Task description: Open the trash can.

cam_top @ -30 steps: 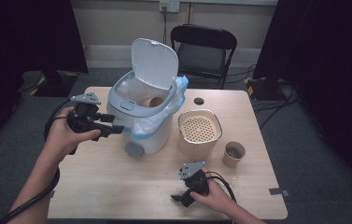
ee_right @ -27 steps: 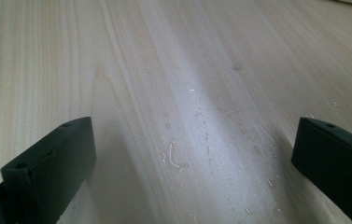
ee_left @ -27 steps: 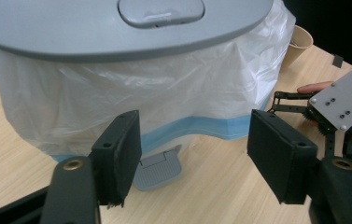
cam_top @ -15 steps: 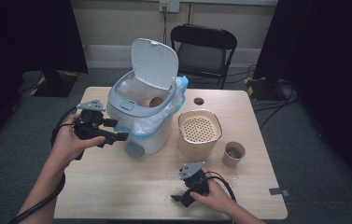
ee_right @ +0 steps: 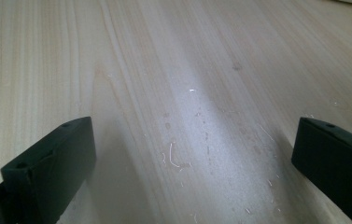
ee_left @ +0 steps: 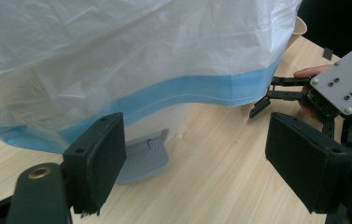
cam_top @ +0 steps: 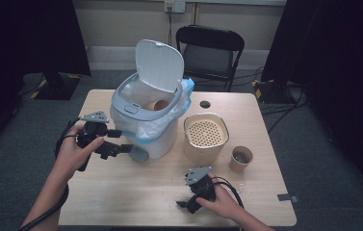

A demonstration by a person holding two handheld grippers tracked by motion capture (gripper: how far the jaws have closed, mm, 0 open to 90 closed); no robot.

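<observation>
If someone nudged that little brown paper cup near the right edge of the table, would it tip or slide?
The paper cup looks thin-walled and small, so it is probably light and would likely slide on the smooth wooden table. It narrows toward its base, so a push near the rim might tip it. Something dark sits inside and could spill.

We see a white bin (cam_top: 146,122) with a grey rim, lined by a white bag (ee_left: 131,51) edged in a blue band. Its pedal (ee_left: 142,161) is grey. The tabletop (cam_top: 136,192) is pale wood grain. The beige basket (cam_top: 206,136) has a dotted lid. Both tools (ee_left: 201,163) (ee_right: 187,163) are black.
</observation>
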